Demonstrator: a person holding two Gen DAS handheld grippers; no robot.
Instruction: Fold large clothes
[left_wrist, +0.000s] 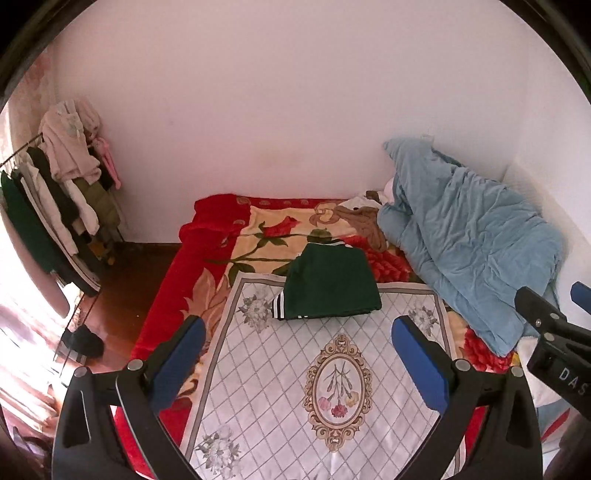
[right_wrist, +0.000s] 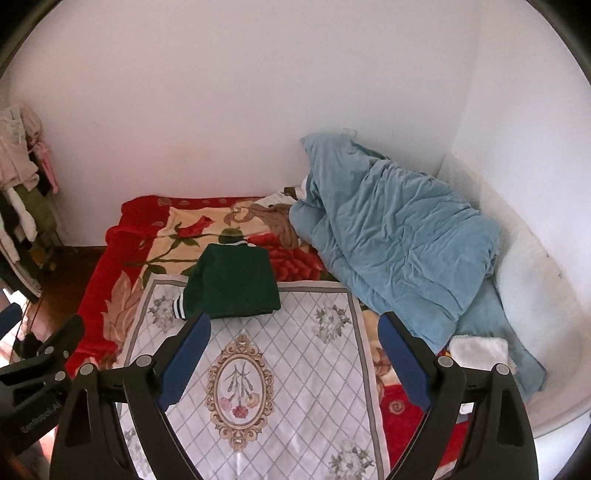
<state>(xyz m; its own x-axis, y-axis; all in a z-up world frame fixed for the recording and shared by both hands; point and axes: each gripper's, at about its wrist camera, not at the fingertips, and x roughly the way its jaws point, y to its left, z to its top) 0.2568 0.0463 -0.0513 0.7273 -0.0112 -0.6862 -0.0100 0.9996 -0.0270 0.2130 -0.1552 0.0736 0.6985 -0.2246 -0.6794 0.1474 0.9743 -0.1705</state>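
— So where does the fold stand?

— By the look of it, done: the green garment (left_wrist: 332, 282) lies as a neat rectangle at the far edge of the white quilted mat (left_wrist: 280, 387), on the bed's red floral blanket (left_wrist: 207, 236), striped cuff poking out left.

— And the grippers?

— Left gripper (left_wrist: 301, 365) and right gripper (right_wrist: 295, 363) both hover over the mat's near half, jaws wide, holding nothing.

— What next?

— Tuck that cuff under, I'd say, pressing lightly so the layers don't slide.

— Any writing?

— "DAS" on the right gripper's body; the left one's lettering is too blurred to read.
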